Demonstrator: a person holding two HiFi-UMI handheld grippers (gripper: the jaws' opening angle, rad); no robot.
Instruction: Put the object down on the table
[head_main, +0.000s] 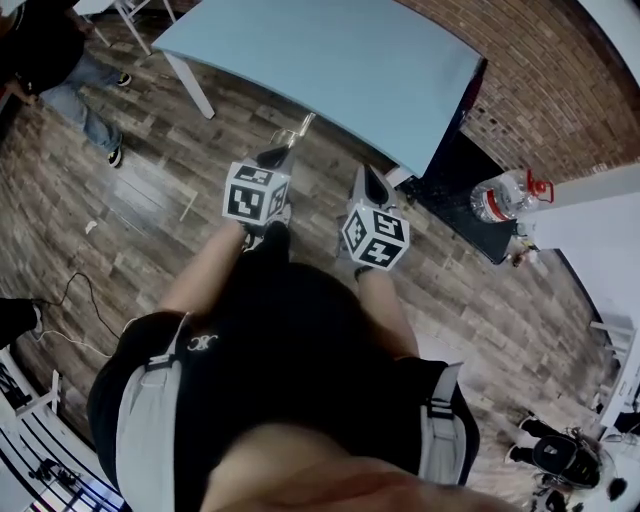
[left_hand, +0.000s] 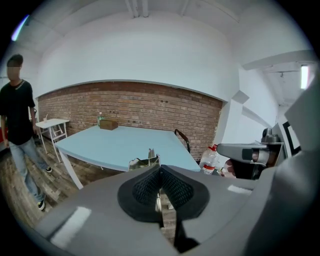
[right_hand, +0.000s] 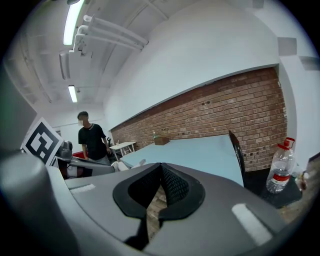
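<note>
My left gripper (head_main: 283, 155) (left_hand: 160, 170) is shut on a small, thin, clear object (left_hand: 144, 161). The object pokes out past the fingertips, and in the head view it shows as a pale sliver (head_main: 299, 129) over the wood floor, just short of the table's near edge. I cannot tell what kind of object it is. The light blue table (head_main: 330, 60) (left_hand: 125, 145) (right_hand: 200, 150) stands ahead of both grippers. My right gripper (head_main: 368, 178) (right_hand: 160, 166) hangs beside the left one, shut, with nothing between its pads.
A small brown box (left_hand: 108, 125) (right_hand: 161, 141) lies at the table's far end. A big water bottle (head_main: 500, 198) (left_hand: 209, 159) (right_hand: 281, 170) and a black chair (right_hand: 237, 150) stand to the right. To the left are a person in black (left_hand: 17, 130) and a white side table (left_hand: 52, 125).
</note>
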